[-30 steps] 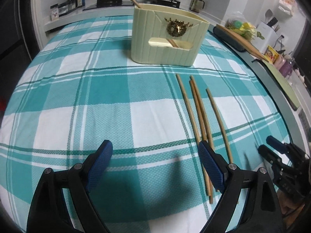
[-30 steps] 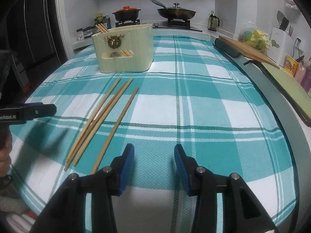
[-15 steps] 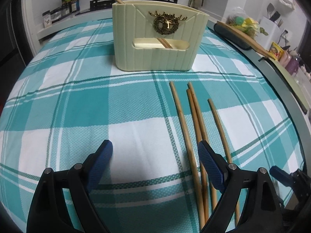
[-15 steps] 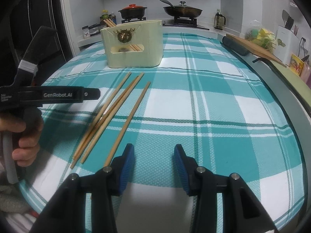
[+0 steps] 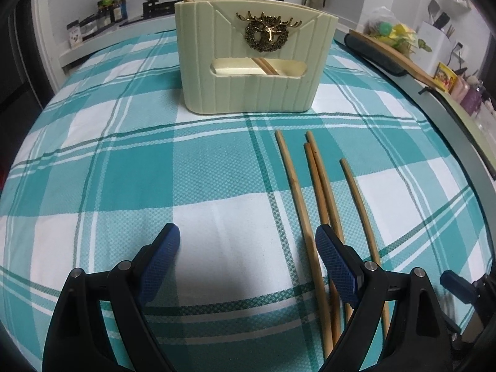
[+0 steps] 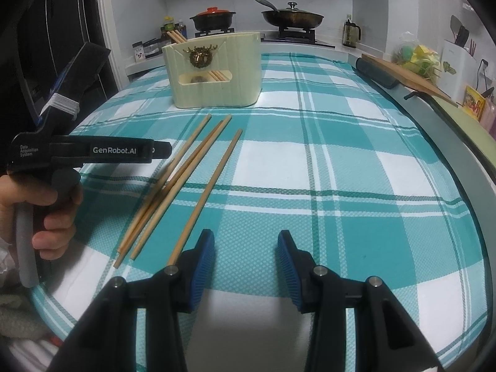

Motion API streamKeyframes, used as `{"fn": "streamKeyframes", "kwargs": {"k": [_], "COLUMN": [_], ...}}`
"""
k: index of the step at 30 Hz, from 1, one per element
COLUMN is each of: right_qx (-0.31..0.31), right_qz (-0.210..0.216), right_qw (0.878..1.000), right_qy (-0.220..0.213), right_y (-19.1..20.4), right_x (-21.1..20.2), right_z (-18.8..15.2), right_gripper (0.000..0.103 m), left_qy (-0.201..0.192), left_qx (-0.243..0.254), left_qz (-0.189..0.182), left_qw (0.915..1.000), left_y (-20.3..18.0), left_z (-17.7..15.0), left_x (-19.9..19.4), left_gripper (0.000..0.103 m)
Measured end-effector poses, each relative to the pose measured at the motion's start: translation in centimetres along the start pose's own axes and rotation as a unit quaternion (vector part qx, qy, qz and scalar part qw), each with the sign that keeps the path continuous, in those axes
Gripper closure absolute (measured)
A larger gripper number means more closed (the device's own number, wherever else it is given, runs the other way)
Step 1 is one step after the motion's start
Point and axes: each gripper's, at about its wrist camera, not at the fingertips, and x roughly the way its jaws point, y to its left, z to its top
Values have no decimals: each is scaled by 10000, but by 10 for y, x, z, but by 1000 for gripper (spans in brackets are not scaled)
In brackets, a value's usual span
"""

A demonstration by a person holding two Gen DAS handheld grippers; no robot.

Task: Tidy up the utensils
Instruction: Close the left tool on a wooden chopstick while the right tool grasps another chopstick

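cream holder (image 5: 254, 71) on checked cloth (image 5: 124, 170), some chopsticks inside | four chopsticks (image 5: 322, 192) flat on cloth near holder | left gripper (image 5: 248, 254) wide, empty | right gripper (image 6: 245, 260) half open, empty

Both wrist cams sit low over the tablecloth (image 5: 124, 161), angled down twd the stove end. Left cam nearer the holder (image 5: 254, 62). Shared: chopsticks (image 6: 201, 161), holder (image 6: 214, 71).
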Motion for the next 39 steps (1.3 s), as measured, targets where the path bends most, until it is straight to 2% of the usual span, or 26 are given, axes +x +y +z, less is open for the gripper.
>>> {"fn": "streamKeyframes", "kwargs": {"k": [6,13,16,21,22,24,26,28,29,30,35,39], "right_qx": [-10,-25,-71,-205,-252,-380,-600,-690,-686,-688,-399,-258], "right_qz": [-4,-44,-46,69,149,241,220,80,29,-33,-314,-437], "right_qw": [10000,10000,10000,9996,9993,9987,9974,9969,9971,9971,9981,9979], "right_qy": [15,10,48,191,219,234,324,379,322,331,343,400], "right_y": [2,1,2,13,17,27,37,42,42,41,22,6], "right_x": [0,0,4,24,29,37,48,57,57,56,48,36], "right_z": [0,2,8,23,27,32,35,35,35,35,29,18], "right_gripper": [59,59,59,59,59,59,60,70,82,87,89,89], "left_qy": [68,-42,-67,-101,-112,-126,-113,-103,-89,-78,109,209], "left_qx": [62,335,280,408,420,407,376,278,209,118,-228,-198], "left_qz": [86,282,257,181,175,113,89,134,148,139,46,-31], "left_qw": [9999,9990,9993,9989,9989,9990,9992,9995,9996,9998,9997,9996], "left_y": [-4,-11,-6,-6,-6,-6,-5,-2,0,5,28,37], "left_z": [5,2,-1,-8,-10,-12,-13,-16,-18,-21,-41,-65], "left_x": [18,21,17,7,5,2,-1,-5,-6,-8,-24,-43], "left_gripper": [13,11,22,59,63,83,95,97,97,97,97,96]}}
